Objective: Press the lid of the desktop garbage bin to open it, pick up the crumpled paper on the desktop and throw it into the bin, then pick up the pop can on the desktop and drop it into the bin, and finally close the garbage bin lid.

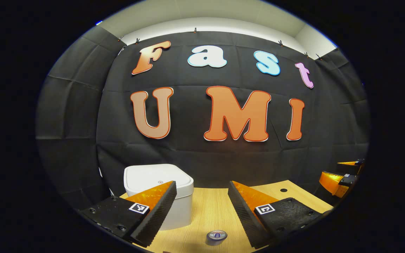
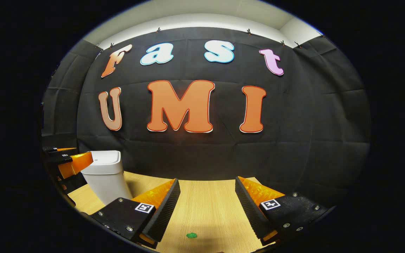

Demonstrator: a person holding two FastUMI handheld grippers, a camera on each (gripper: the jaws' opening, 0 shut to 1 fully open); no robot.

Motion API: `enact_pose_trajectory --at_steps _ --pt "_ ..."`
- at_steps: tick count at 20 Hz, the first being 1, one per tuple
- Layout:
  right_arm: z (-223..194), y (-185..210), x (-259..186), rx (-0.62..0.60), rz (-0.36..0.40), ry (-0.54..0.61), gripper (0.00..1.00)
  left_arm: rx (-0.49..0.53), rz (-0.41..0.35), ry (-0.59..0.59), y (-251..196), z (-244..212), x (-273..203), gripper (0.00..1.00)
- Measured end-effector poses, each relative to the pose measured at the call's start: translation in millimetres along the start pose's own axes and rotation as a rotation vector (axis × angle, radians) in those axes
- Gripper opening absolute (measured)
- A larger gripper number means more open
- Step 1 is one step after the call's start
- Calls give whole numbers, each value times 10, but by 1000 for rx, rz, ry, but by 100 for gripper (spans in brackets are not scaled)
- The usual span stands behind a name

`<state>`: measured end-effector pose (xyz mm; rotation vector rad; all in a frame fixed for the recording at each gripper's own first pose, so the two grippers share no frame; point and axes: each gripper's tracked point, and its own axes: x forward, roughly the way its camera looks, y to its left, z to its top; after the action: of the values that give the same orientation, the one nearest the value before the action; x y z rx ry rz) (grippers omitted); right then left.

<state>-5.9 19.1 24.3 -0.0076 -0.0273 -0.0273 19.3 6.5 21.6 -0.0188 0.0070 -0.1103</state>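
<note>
The white desktop bin point(image 1: 158, 191) stands on the wooden table point(image 1: 207, 200) with its lid down, partly behind my left gripper's near finger. My left gripper point(image 1: 202, 207) hangs open above the table, nothing between its fingers. The pop can point(image 1: 217, 235) stands upright just below and ahead of it, seen from the top. In the right gripper view the bin point(image 2: 105, 175) sits at the left, lid shut, and my right gripper point(image 2: 207, 207) is open over bare table point(image 2: 206, 196). A small green thing point(image 2: 191, 235) lies on the wood beneath it; I cannot tell what it is.
The black cloth wall closes the table's far side right behind the bin. A small round hole point(image 1: 283, 190) marks the tabletop at the right. The right gripper point(image 1: 343, 177) shows at the far right of the left gripper view, the left gripper point(image 2: 69, 161) beside the bin.
</note>
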Motion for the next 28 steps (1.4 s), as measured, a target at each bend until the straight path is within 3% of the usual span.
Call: enact_pose_trajectory --at_steps 8,10,12,15,19,20,23,28 --pt "37 -21 26 17 -4 -4 94 -3 22 -1 100 18 7 94" --pt "37 -33 35 15 -8 -3 94 -2 21 -2 125 15 19 87" --pt "37 -23 36 6 -7 -5 94 -2 21 -9 124 33 28 80" --pt "32 -8 50 -4 -2 -1 94 2 34 -26 145 76 21 45" --pt "43 -21 69 -1 -8 -3 94 26 40 -49 154 179 6 20" --pt "45 -31 75 -1 -11 -4 94 29 45 -46 173 157 13 20" --pt "65 -44 87 -2 -15 -5 94 23 40 -21 199 110 84 2" --pt "72 -33 115 -27 -17 -6 94 41 29 22 285 127 124 0"
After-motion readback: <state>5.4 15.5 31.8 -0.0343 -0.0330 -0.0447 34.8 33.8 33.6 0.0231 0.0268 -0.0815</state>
